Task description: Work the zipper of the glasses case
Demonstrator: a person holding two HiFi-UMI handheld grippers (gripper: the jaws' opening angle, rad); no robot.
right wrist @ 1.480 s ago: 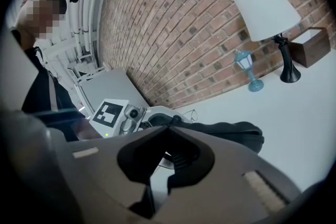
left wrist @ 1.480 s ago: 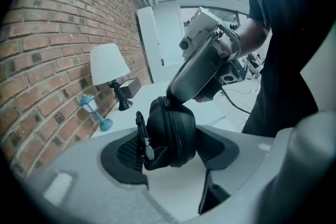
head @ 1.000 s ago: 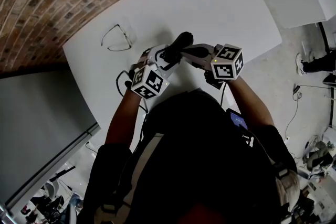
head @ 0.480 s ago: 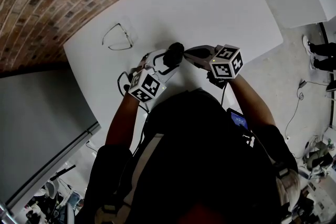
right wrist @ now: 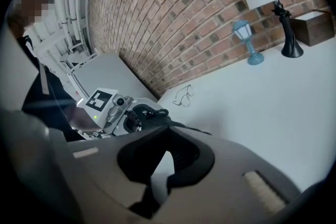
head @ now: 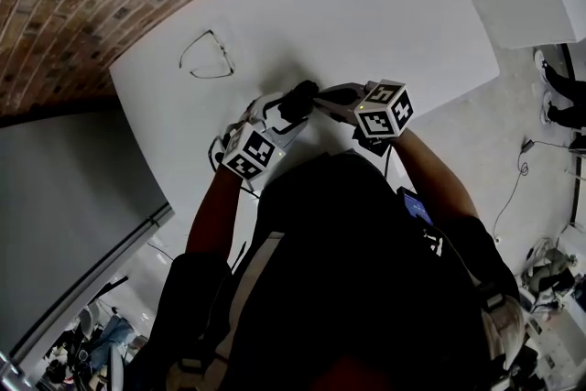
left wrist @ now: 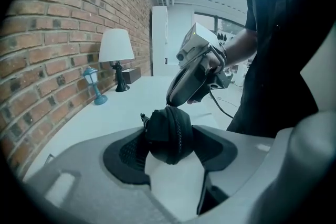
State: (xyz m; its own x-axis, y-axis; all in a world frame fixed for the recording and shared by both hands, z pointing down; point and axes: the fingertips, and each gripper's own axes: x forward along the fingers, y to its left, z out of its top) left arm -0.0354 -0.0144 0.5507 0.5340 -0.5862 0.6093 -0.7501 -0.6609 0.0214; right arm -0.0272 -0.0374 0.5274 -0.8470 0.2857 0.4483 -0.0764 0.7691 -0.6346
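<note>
Left gripper: You have it clenched on the glasses case, one pad pressed against each broad side, at lower centre of the left gripper view.
Glasses case: Black, standing on edge between those pads, its zipper seam turned up and toward the camera. In the head view it sits at centre frame, over the white table. Whether it rests on the table cannot be told.
Zipper: The visible run of the seam lies shut. A small dark tab juts from the case's upper left edge.
Right gripper: You hold its jaws closed tight together, with the tip touching the top of the case on the seam. Whether a pull is pinched there cannot be made out.
Glasses: A wire-framed pair lies on the table at upper left of the head view, well apart from the case.
Lamp: It stands at the table's far edge by the brick wall.
Blue lantern ornament: It stands near the lamp.
</note>
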